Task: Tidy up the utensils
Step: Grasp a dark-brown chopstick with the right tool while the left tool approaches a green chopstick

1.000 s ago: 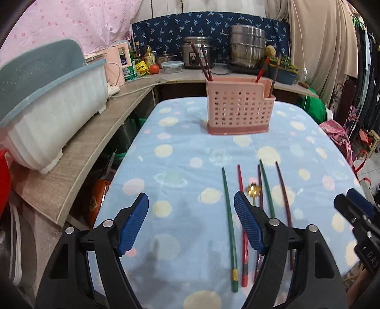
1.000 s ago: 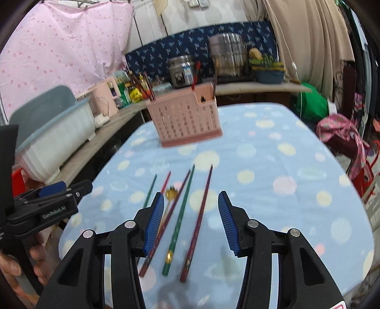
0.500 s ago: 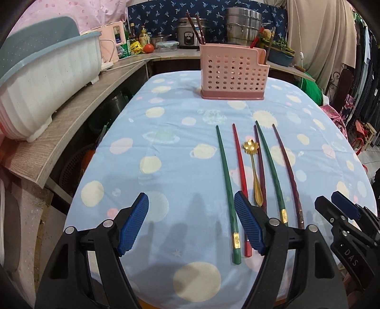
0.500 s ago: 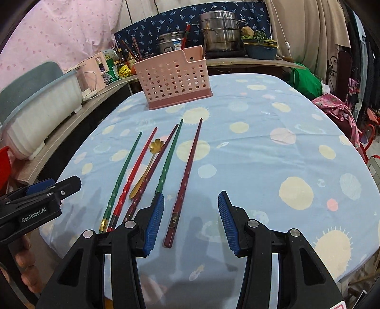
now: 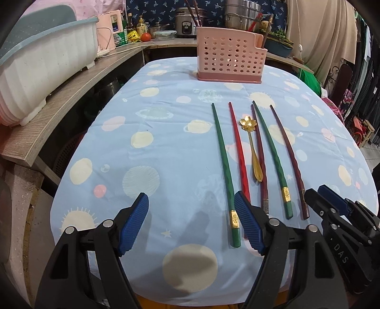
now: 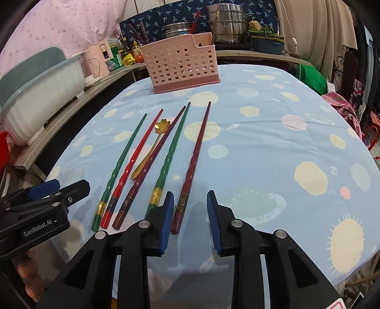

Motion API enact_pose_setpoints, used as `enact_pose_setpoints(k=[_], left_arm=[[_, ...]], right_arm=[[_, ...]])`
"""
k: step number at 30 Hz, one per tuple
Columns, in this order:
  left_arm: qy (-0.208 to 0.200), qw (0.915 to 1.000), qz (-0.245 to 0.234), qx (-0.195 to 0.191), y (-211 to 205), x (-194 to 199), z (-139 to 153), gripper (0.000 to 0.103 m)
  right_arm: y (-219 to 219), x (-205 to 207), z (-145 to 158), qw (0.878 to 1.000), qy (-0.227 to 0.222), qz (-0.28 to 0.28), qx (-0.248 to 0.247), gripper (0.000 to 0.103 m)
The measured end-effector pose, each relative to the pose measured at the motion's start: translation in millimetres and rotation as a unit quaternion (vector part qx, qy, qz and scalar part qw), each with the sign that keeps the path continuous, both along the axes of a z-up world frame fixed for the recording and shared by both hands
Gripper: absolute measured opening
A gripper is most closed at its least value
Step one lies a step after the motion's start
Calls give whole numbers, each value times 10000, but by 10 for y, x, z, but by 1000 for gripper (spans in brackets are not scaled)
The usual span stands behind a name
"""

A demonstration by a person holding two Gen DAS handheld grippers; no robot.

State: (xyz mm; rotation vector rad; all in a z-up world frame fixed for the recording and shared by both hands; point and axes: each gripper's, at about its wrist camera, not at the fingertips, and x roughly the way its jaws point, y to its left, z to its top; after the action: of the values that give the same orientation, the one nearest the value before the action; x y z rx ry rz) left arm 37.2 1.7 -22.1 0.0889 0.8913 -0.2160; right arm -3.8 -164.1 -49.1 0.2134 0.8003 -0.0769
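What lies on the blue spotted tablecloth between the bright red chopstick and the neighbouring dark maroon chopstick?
A gold flower-shaped spoon lies between the bright red chopstick and the dark maroon chopstick, clearest in the left wrist view.

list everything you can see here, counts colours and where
chopsticks: five; two green, one red, two maroon; side by side on the cloth
spoon: one, gold, among the chopsticks
caddy: one, pink, far end of the table, more chopsticks inside
tablecloth: one, blue, spotted
tub: one, white, side counter
pots: several, steel, back counter
left gripper: open, empty
right gripper: closing around the rightmost maroon chopstick's end, pads apart
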Motion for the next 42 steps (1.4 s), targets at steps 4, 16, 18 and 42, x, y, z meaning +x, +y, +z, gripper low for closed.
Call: enact_pose_setpoints(k=[4,16,18,42], left_arm=[[34,10000,-49,25,-35,-24,-36,71],[144,9998,-95,83,-68,-69,-147,71],[157,9998,-104,101,-78,-73,-161,71],[256,9995,-128,109,-99,-79,-270,70]], right_arm=[[26,-11,-47,10000,51,38,-7,21],[102,-91,-87,9993,-9,63,-355,15],[108,-104,-89,9992,-16,63,-387,14],[116,-118,-90,9992,-21,64,-390,14]])
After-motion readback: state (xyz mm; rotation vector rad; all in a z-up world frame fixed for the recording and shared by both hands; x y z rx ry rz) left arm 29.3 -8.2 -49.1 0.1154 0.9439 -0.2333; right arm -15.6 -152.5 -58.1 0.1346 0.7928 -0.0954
